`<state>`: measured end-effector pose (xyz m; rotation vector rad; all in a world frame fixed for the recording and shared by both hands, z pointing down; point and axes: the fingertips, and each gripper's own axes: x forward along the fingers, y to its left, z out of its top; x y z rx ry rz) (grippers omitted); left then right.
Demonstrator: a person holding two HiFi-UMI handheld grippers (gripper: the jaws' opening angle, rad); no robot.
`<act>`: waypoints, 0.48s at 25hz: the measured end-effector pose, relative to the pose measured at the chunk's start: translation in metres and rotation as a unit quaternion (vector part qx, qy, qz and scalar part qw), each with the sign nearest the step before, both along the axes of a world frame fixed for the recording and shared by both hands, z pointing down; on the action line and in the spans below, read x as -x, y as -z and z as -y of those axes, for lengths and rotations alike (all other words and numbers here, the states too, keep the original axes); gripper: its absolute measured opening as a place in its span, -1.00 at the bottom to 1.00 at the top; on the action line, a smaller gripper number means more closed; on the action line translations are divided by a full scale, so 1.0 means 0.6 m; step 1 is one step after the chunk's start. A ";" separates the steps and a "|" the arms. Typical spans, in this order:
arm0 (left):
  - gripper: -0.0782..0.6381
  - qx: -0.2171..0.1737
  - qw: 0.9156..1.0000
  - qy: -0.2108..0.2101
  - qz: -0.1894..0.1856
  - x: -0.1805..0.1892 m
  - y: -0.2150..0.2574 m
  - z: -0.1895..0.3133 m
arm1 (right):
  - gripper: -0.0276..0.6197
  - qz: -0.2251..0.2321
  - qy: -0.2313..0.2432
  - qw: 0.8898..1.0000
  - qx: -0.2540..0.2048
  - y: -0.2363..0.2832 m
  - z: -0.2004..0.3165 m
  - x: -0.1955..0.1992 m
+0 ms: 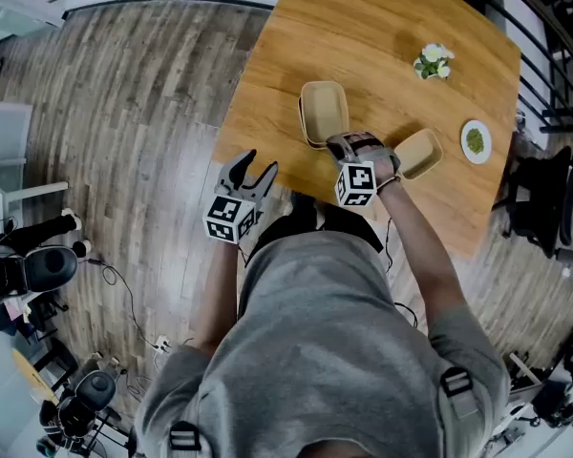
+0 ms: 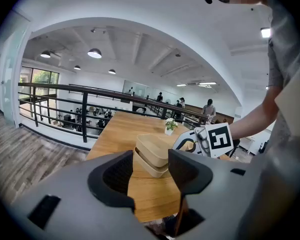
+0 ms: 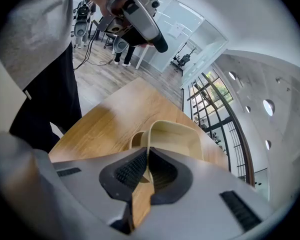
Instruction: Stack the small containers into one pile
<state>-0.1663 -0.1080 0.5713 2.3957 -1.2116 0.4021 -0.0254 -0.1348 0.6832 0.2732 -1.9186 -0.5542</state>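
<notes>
A stack of two beige containers (image 1: 323,113) (image 2: 152,155) stands near the middle of the wooden table (image 1: 382,27). Another beige container (image 1: 420,153) (image 3: 176,134) lies to the right of it, and my right gripper (image 1: 387,160) (image 3: 147,171) is shut on its thin rim. Part of another beige container (image 3: 135,140) shows behind the held one. My left gripper (image 1: 253,172) (image 2: 150,176) hangs open off the table's near left edge with nothing between its fingers. In the left gripper view the stack shows beyond the gap.
A small white pot of flowers (image 1: 433,62) (image 2: 170,126) and a white dish with something green (image 1: 476,141) sit on the far right of the table. A black chair (image 1: 544,198) stands off the right edge. Railings run beyond the far side.
</notes>
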 end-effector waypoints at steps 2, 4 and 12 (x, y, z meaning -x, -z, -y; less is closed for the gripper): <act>-0.13 0.002 1.000 0.007 0.000 0.010 -0.002 -0.004 | -0.85 -0.001 0.009 1.000 0.006 -0.008 -0.007 0.011; -0.13 0.004 1.000 0.012 0.001 0.017 -0.003 -0.008 | -0.85 -0.001 0.016 1.000 0.011 -0.014 -0.013 0.019; -0.13 0.008 1.000 0.018 0.002 0.022 -0.007 -0.019 | -0.85 -0.005 0.021 1.000 0.018 -0.027 -0.025 0.017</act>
